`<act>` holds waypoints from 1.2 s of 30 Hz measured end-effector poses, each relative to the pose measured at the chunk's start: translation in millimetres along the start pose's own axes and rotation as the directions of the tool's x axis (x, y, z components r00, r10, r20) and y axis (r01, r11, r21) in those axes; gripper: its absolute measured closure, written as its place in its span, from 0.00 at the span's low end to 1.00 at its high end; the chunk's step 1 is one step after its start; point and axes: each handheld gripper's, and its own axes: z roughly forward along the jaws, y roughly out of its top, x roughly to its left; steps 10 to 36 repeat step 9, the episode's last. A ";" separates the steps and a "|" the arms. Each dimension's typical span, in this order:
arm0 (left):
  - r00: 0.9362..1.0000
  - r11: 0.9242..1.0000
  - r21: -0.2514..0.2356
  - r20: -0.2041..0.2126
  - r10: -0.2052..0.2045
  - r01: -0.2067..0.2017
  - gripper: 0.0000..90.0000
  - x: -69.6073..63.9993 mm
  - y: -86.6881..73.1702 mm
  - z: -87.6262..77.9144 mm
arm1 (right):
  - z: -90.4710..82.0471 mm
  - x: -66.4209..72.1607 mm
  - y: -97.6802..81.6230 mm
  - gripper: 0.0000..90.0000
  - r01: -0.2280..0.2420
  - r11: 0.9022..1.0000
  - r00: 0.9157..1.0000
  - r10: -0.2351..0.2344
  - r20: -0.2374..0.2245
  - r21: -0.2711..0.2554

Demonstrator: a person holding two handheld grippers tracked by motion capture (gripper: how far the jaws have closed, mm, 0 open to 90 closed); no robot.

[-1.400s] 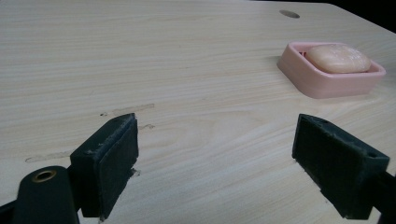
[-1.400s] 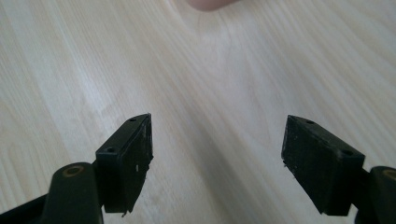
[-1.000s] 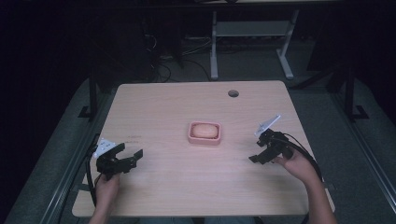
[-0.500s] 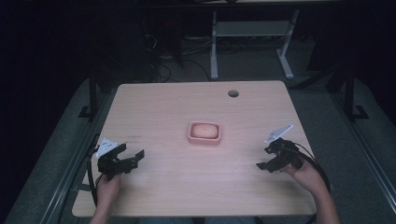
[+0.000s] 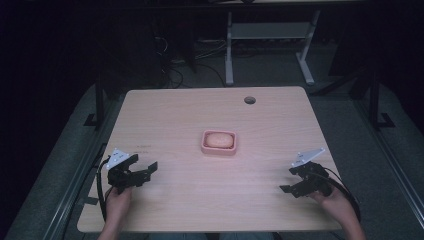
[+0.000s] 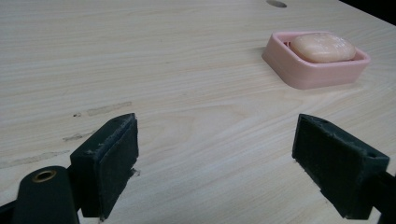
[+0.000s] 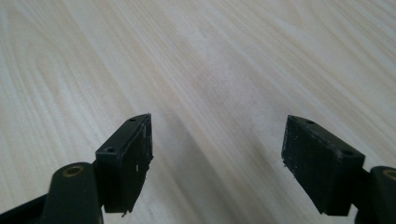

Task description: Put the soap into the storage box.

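A light wooden table [image 5: 190,115] stands in a dark room, and a pink soap dish [image 5: 219,142] sits near its middle, with a pale peach bar of soap [image 5: 220,139] lying inside it. In the left gripper view the dish [image 6: 314,60] is up at the right, well apart from the jaws, and the soap [image 6: 323,47] rests flat in it. The left gripper [image 5: 142,171] is near the left front corner of the table, held by the person's left hand [image 5: 117,200], and it points toward the middle of the table. Its jaws stand wide apart with nothing between them, just over the bare wood. The right gripper [image 5: 290,180] is near the right front edge, held by the right hand [image 5: 334,196], and its jaws are also spread wide and hold nothing. In the right gripper view only wood grain lies under the two black pads [image 7: 128,161]. Both grippers are well apart from the dish, one on each side. A small round hole [image 5: 249,100] is in the table near its far edge. Behind the table a grey metal frame [image 5: 265,45] stands on the floor.
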 end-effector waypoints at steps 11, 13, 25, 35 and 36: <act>0.999 1.000 0.009 0.013 0.030 -0.030 0.16 -6.9 3.4 7.0 | 2.7 22.1 -16.6 0.27 0.000 0.999 1.000 0.001 0.024 -0.046; 0.999 1.000 0.009 0.013 0.030 -0.030 0.16 -6.9 3.4 7.0 | 2.7 22.1 -16.6 0.27 0.000 0.999 1.000 0.001 0.024 -0.046; 0.999 1.000 0.009 0.013 0.030 -0.030 0.16 -6.9 3.4 7.0 | 2.7 22.1 -16.6 0.27 0.000 0.999 1.000 0.001 0.024 -0.046; 0.999 1.000 0.009 0.013 0.030 -0.030 0.16 -6.9 3.4 7.0 | 2.7 22.1 -16.6 0.27 0.000 0.999 1.000 0.001 0.024 -0.046; 0.999 1.000 0.009 0.013 0.030 -0.030 0.16 -6.9 3.4 7.0 | 2.7 22.1 -16.6 0.27 0.000 0.999 1.000 0.001 0.024 -0.046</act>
